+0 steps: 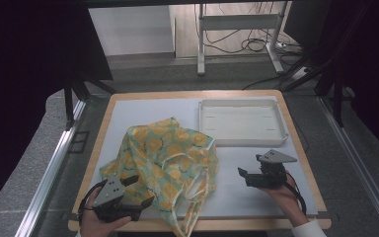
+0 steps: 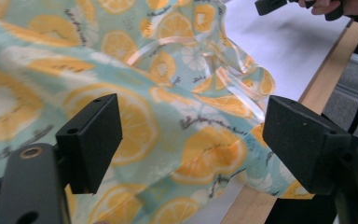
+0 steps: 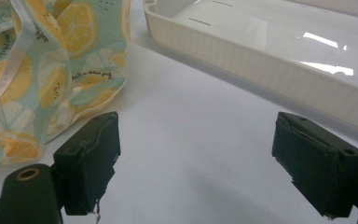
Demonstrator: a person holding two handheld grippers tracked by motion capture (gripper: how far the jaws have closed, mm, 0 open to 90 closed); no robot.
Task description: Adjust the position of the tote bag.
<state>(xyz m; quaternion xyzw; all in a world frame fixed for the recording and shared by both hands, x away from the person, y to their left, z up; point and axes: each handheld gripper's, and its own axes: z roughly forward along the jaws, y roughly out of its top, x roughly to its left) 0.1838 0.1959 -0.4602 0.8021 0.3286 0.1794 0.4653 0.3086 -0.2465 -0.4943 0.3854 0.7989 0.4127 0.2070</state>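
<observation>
- White table (image 1: 256, 163) with wooden edge; empty tray (image 1: 242, 122) at upper right of the high view
- Bag (image 1: 165, 158) lies crumpled at lower centre; it looks light, soft, limp; best taken by its handles (image 1: 187, 197) or a fold
- Left gripper (image 2: 191, 140): jaws wide apart around the cloth, pinching nothing
- Right gripper (image 3: 196, 163): jaws wide apart over bare table, holding nothing

High view overhead; gripper views low, close, both catching bag (image 1: 163, 163).
</observation>
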